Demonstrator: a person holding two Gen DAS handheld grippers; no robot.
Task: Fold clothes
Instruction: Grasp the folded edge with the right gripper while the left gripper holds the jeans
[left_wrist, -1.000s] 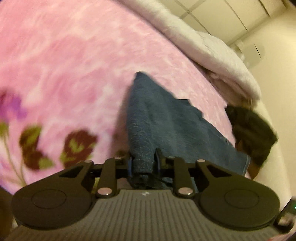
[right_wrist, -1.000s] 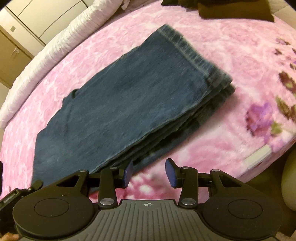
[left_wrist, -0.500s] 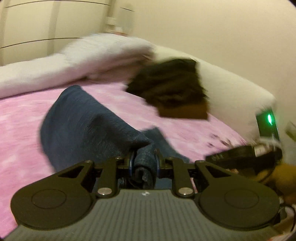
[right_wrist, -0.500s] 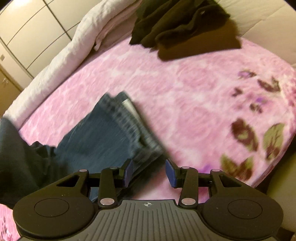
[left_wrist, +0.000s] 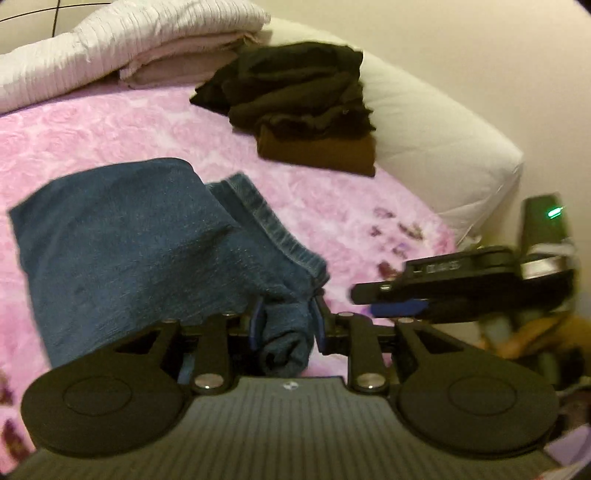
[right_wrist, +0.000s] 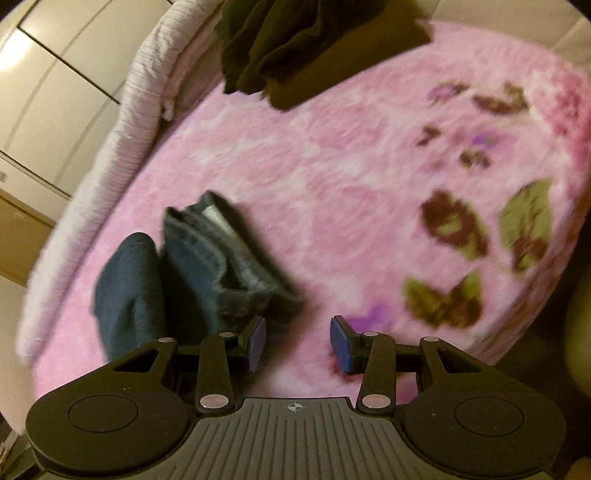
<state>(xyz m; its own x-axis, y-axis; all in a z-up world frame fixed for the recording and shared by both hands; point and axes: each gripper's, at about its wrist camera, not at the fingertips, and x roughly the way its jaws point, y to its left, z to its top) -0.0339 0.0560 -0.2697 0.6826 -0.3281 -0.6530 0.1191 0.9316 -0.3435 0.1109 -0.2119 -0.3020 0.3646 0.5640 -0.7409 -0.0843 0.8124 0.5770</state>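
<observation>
Denim jeans (left_wrist: 122, 236), coarse and bunched, sit between the opening left gripper (left_wrist: 286, 325) fingers on the fluffy pink blanket (left_wrist: 110, 125); right gripper (right_wrist: 298, 341) fingers stand apart, empty.

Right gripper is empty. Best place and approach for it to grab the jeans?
Take the hemmed edge of the jeans, the stacked end nearest the right gripper. Come in low from the bare blanket side, one pad under the stack and one on top. That end stands up off the blanket as a thick ridge. The left gripper, jaws opening, has a bunched end between its pads.
</observation>
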